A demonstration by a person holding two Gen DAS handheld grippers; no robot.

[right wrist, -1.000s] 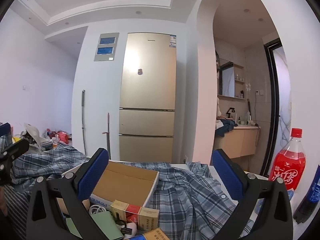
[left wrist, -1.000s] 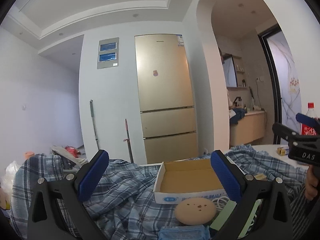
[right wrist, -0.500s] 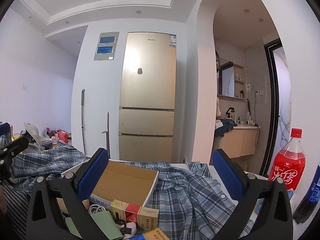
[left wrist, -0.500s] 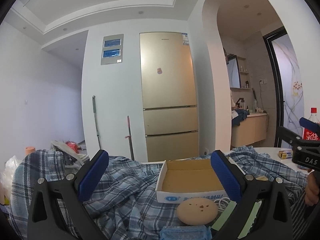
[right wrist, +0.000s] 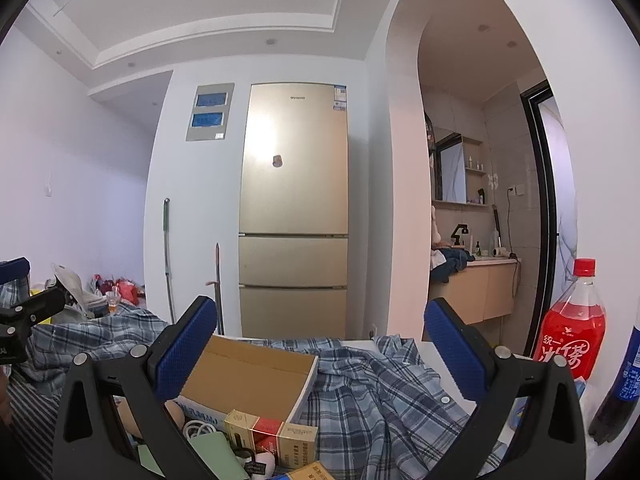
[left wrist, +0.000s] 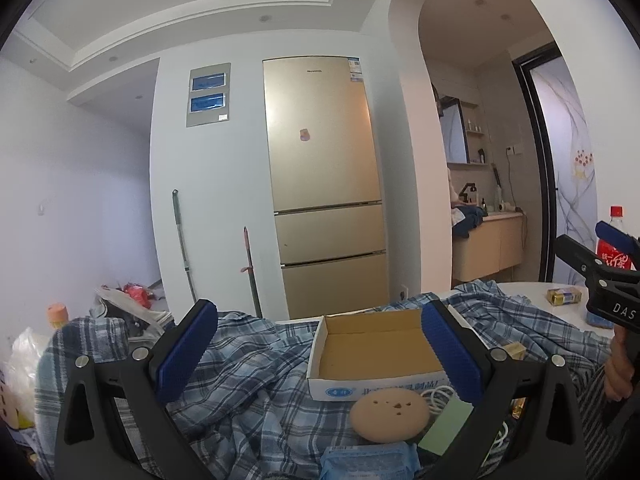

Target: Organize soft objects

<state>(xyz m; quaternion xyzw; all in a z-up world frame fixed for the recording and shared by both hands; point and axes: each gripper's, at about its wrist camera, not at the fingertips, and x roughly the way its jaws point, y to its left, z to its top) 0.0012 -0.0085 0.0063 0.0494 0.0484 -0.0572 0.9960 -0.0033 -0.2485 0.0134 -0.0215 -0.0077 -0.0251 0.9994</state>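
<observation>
Your left gripper [left wrist: 318, 346] is spread wide, level, nothing between its blue pads [left wrist: 185, 350]. Your right gripper [right wrist: 320, 346] matches it, wide apart and empty, off to the left one's right, with your hand [left wrist: 619, 364] wrapped round its handle.

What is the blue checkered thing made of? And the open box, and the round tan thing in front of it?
The blue checkered thing looks like soft woven cloth, probably a cotton shirt: it lies in folds and wrinkles. The open box looks like cardboard: plain matte brown inside, printed white outside. The round tan thing looks matte and spongy, perhaps foam or a plush toy; its material is uncertain.
</observation>
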